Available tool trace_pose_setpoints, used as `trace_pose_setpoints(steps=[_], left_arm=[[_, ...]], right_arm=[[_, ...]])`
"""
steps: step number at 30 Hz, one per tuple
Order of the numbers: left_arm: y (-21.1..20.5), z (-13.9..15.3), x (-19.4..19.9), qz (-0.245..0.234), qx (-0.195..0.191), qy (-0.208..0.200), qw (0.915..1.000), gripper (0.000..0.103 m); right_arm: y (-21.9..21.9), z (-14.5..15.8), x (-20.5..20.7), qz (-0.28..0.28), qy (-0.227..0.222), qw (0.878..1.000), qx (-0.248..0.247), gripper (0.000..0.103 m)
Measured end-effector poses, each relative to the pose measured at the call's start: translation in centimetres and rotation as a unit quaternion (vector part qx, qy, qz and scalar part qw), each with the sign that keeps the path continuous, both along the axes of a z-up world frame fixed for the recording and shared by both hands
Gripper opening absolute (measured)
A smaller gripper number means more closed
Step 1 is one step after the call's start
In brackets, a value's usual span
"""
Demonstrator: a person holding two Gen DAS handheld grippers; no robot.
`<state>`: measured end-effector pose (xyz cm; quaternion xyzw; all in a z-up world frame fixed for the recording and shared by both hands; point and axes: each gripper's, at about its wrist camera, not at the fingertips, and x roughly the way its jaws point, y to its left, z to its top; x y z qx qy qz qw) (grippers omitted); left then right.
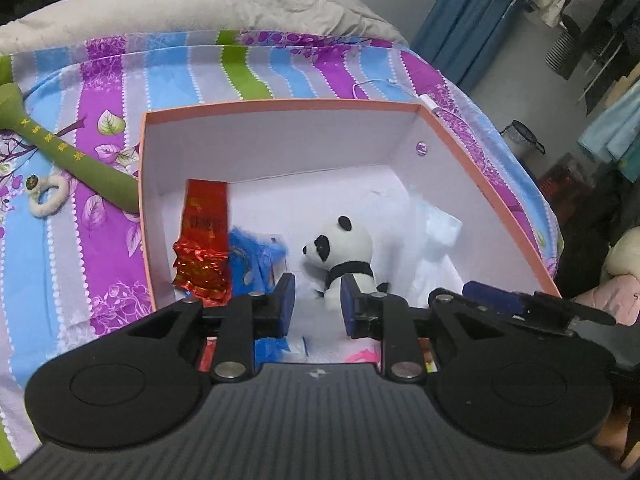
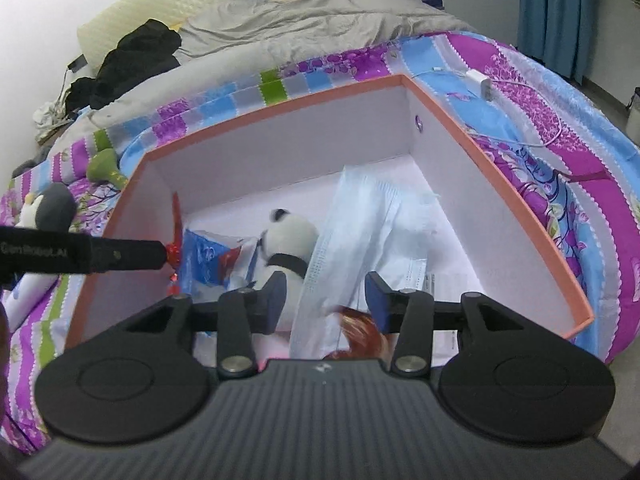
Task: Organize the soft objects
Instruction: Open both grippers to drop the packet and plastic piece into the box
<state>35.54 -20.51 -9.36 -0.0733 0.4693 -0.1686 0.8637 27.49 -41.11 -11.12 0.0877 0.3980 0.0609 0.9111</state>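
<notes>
An open pink-rimmed cardboard box (image 1: 280,105) with white inside lies on the striped bedsheet; it also shows in the right wrist view (image 2: 280,102). A small panda plush (image 1: 344,252) sits inside, next to a red foil packet (image 1: 204,240), blue packets (image 1: 256,256) and packs of face masks (image 2: 360,220). My left gripper (image 1: 318,304) is open, its pads either side of the panda's rear without clamping it. My right gripper (image 2: 326,300) is open above the mask packs, with the panda (image 2: 286,240) just left of it.
A green plush stick (image 1: 72,156) and a white fluffy ring (image 1: 48,196) lie on the sheet left of the box. A penguin plush (image 2: 46,208) lies at the far left. A charger and cable (image 2: 480,84) lie behind the box. A grey duvet (image 2: 300,20) covers the bed's far part.
</notes>
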Motion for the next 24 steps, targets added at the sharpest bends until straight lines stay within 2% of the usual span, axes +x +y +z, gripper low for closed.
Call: trace_pose_setpoints(steps=[5, 10, 15, 20, 24], left_arm=[[0.9, 0.3, -0.2, 0.003, 0.000, -0.006, 1.0000, 0.027], [1.7, 1.5, -1.6, 0.001, -0.003, -0.018, 0.9998, 0.027], [2.6, 3.4, -4.2, -0.001, -0.011, -0.037, 0.9992, 0.027], [3.7, 5.4, -7.4, 0.000, 0.004, -0.053, 0.9986, 0.027], [5.1, 6.8, -10.4, 0.008, -0.005, -0.062, 0.9980, 0.027]], right_arm=[[-0.2, -0.7, 0.2, -0.006, 0.009, 1.000, 0.012, 0.047], [0.4, 0.1, -0.6, -0.004, -0.002, 1.000, 0.004, 0.047], [1.1, 1.7, -2.4, -0.002, -0.024, 1.000, 0.002, 0.047], [2.1, 3.8, -5.1, 0.002, -0.047, 0.999, 0.000, 0.047], [3.2, 5.2, -7.4, 0.005, -0.063, 0.998, 0.001, 0.047]])
